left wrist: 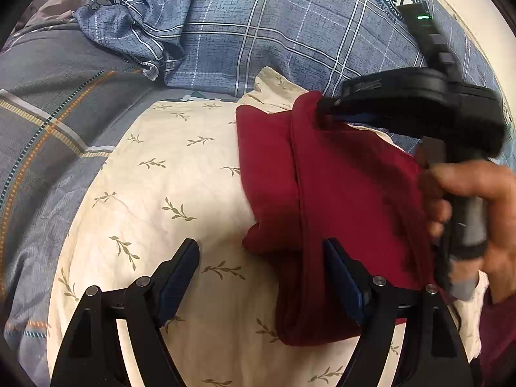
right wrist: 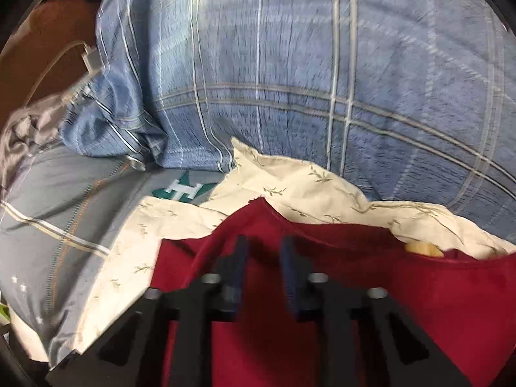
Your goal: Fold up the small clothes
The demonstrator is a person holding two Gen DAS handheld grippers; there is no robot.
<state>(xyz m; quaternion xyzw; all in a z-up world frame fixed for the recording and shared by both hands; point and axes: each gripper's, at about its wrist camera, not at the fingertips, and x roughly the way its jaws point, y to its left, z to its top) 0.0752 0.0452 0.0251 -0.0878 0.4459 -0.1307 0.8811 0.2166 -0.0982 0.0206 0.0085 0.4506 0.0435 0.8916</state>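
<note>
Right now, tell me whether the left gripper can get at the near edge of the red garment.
Probably yes. The left gripper is open, and its right finger already lies against the red garment on the cream leaf-print cloth. Nothing lies between; the right gripper grips the far corner.

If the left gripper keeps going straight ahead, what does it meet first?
Probably the cream leaf-print cloth: the open left gripper points over it, its right finger against the red garment. Depth is unclear.

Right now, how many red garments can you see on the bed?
1. The dark red garment lies on the cream leaf-print cloth, its far corner near the right gripper and the open left gripper at its near edge. Others may be hidden.
</note>
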